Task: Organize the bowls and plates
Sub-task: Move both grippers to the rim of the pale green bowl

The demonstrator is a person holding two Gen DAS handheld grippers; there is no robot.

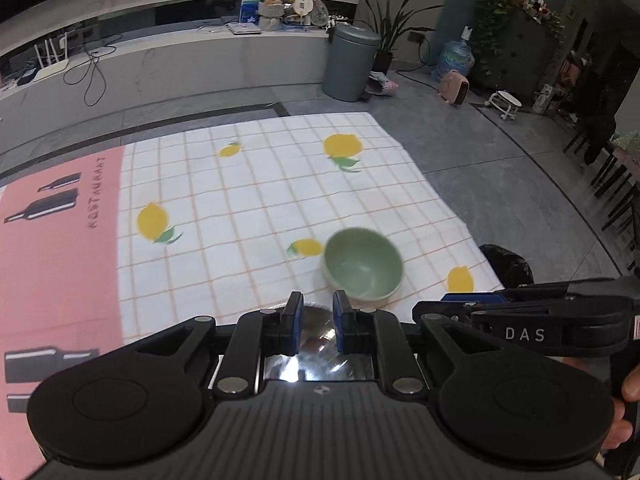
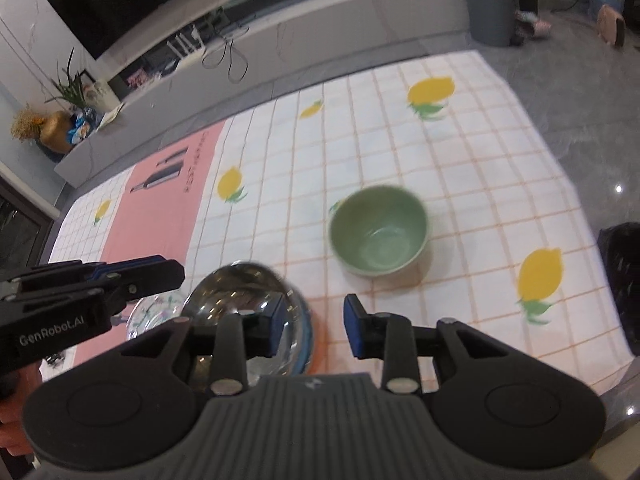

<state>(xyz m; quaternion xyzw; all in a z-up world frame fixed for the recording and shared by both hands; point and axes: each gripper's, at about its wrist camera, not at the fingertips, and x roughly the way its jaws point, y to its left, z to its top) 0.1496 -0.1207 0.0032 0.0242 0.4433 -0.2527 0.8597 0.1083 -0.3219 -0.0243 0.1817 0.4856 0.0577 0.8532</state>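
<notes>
Jaws of both tools stand parted and empty: the left gripper (image 1: 317, 322) shows a narrow gap with a shiny steel bowl (image 2: 248, 300) below it, and the right gripper (image 2: 312, 330) gapes wider beside that bowl's rim, neither pad pressing on anything. Steel bowl sits at the near edge of the lemon-print cloth (image 2: 460, 168), seemingly on other dishes – probably a stack being built. Beyond, apart and upright, waits the green bowl (image 2: 380, 236) – glossy, deep, empty.
</notes>
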